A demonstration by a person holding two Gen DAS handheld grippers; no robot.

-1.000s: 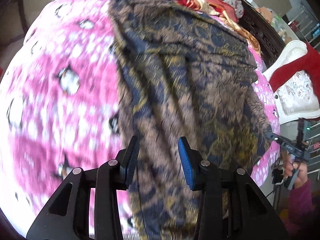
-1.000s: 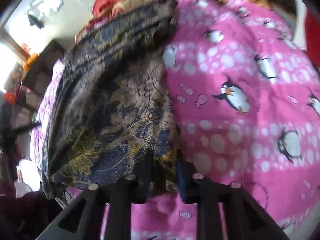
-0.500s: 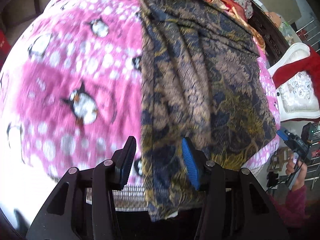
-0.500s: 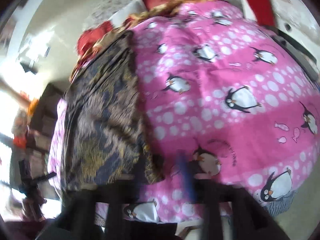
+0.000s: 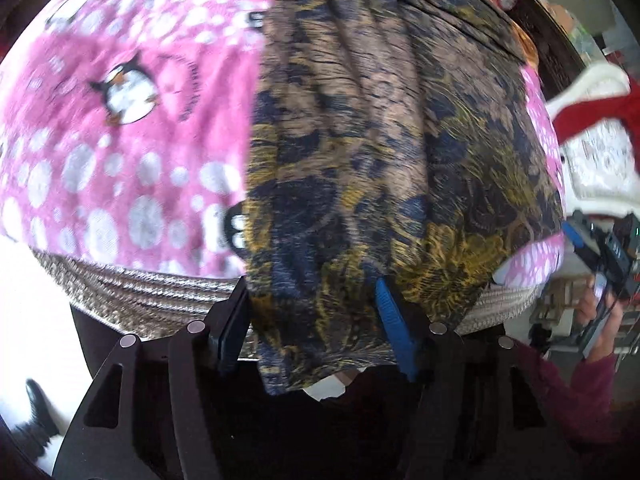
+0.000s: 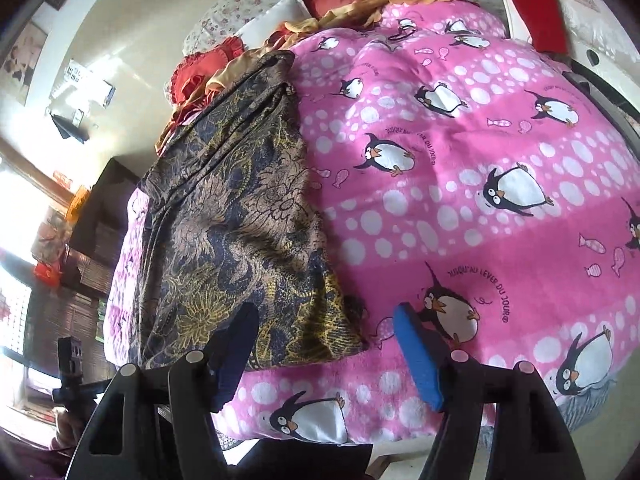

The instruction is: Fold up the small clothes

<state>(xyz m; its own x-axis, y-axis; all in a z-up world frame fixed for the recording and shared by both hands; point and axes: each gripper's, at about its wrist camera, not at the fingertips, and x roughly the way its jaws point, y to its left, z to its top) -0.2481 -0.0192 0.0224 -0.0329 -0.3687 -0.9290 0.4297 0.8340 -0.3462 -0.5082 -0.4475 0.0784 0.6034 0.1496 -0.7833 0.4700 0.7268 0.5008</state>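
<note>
Right hand-held gripper [image 6: 322,334] let go of cloth [image 6: 240,220] since 1 s ago, jaws spread. Left hand-held gripper [image 5: 310,322] has just been opening, hem between pads, no pinch. Cloth long axis runs toward pillows [image 6: 256,16] on bed [image 6: 480,160].

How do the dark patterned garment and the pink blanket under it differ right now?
The dark floral garment is navy, brown and gold; the pink penguin blanket is bright pink with white dots and penguins. The garment covers only a long strip along one side; the blanket spreads over the whole bed. The garment lies on top, its near end draping past the bed edge in the left wrist view; the blanket lies under it. Both lie loose, ungripped.
</note>
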